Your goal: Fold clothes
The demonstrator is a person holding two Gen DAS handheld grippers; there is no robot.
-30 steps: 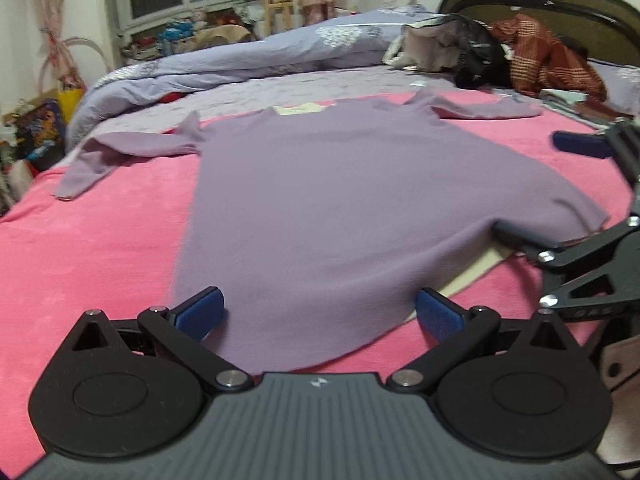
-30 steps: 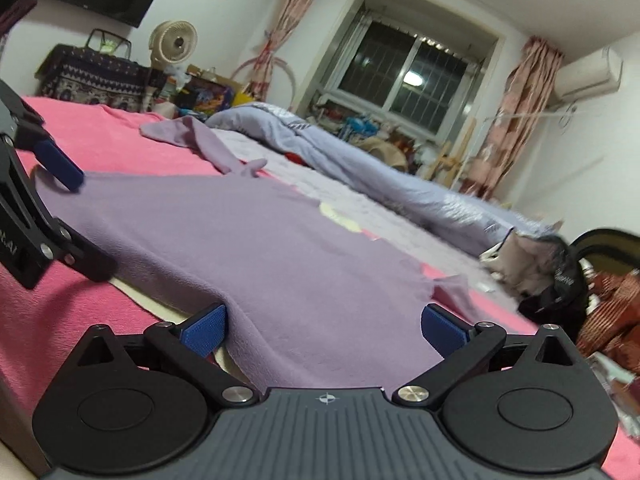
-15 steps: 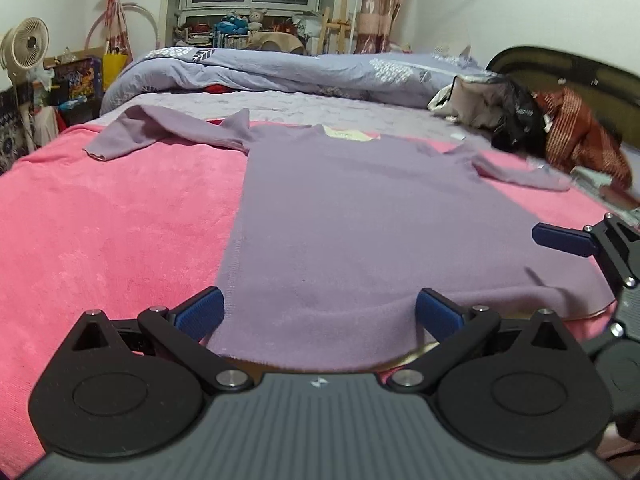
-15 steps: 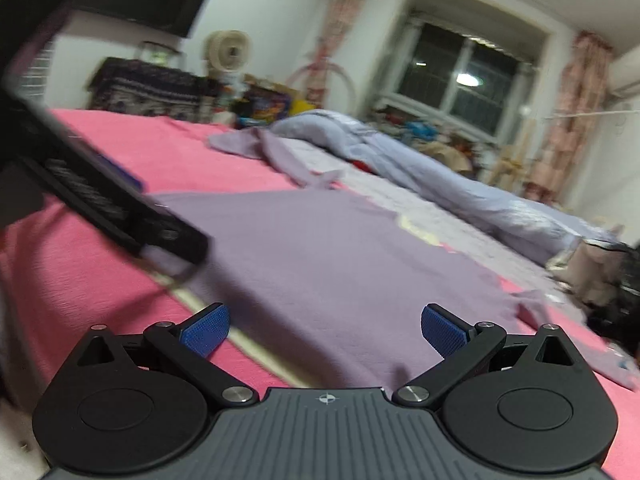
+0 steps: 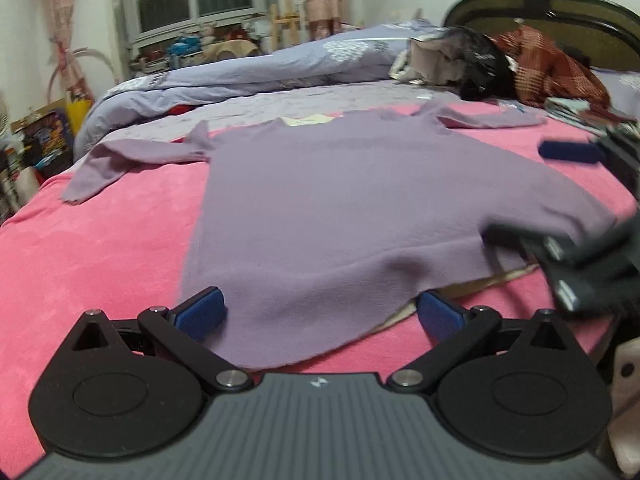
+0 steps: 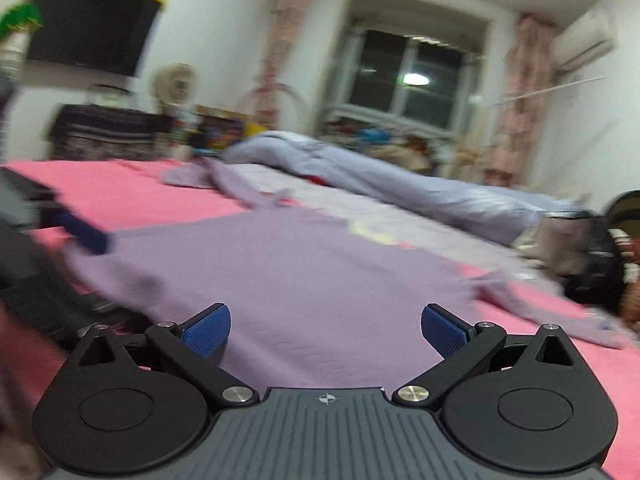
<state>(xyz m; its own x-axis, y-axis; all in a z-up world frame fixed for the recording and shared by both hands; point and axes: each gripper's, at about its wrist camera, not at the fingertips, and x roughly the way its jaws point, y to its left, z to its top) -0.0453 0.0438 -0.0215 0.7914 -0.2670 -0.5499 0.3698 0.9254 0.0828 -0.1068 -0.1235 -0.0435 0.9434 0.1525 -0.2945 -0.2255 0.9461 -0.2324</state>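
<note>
A lilac long-sleeved top (image 5: 360,208) lies spread flat on the pink blanket (image 5: 100,248), sleeves out to both sides, hem toward me. My left gripper (image 5: 320,314) is open, its blue pads either side of the hem's left part, holding nothing. My right gripper (image 6: 326,330) is open over the hem's right part of the top (image 6: 320,272). The right gripper also shows blurred at the right edge of the left wrist view (image 5: 580,256). The left gripper shows blurred at the left of the right wrist view (image 6: 56,248).
A rolled pale-blue duvet (image 5: 260,72) lies along the far side of the bed. A pile of clothes and a black bag (image 5: 484,64) sit by the dark headboard (image 5: 560,8). A fan (image 6: 176,84) and clutter stand beyond the bed.
Both grippers have shifted at the hem and stayed open. The left view has swung slightly right; the right gripper has moved in over the top's hem. The top lies as before.
</note>
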